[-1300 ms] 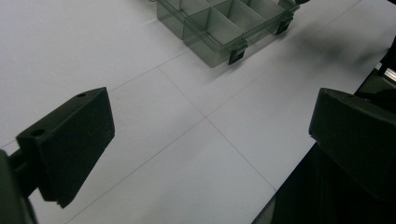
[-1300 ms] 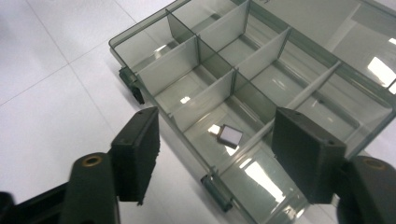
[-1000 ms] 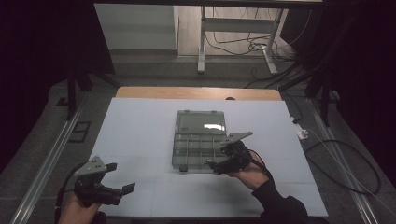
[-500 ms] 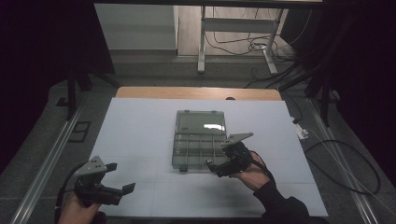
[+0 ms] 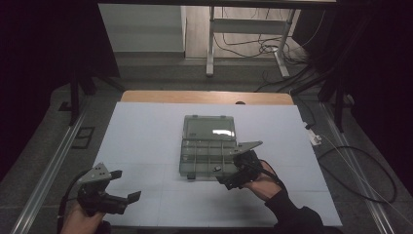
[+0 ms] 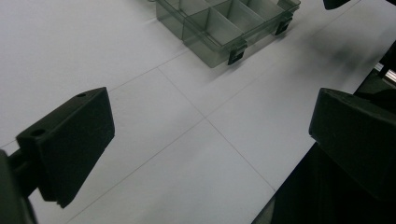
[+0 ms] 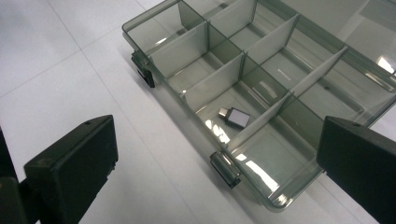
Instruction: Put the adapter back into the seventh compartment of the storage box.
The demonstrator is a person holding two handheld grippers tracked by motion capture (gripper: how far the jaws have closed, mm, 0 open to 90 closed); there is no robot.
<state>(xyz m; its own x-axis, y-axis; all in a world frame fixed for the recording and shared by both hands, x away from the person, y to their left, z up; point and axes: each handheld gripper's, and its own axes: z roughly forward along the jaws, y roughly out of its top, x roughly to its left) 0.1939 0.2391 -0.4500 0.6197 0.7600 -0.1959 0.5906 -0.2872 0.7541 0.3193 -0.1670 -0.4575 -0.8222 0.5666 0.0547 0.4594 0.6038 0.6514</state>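
Observation:
A clear smoky compartment box (image 5: pixel 208 148) lies in the middle of the white table, its lid (image 5: pixel 210 127) folded flat behind it. A small silver adapter (image 7: pixel 235 117) rests in one front compartment. My right gripper (image 5: pixel 229 173) hovers at the box's front right corner, and in the right gripper view it (image 7: pixel 217 158) is wide open. Its jaws have just been opening, with nothing pressed between the pads. My left gripper (image 5: pixel 124 185) is held near the front left of the table, well apart from the box. Seen from its own camera, the left gripper (image 6: pixel 212 135) is open and empty.
The white sheet (image 5: pixel 146 136) covers the table and a wooden strip (image 5: pixel 204 97) shows at the far edge. Two black latches (image 7: pixel 225 169) stick out from the box's front wall. Cables (image 5: pixel 350 170) trail over the floor to the right.
The right gripper's jaws seem to have spread slightly at the box's front edge. Neither hand has shifted.

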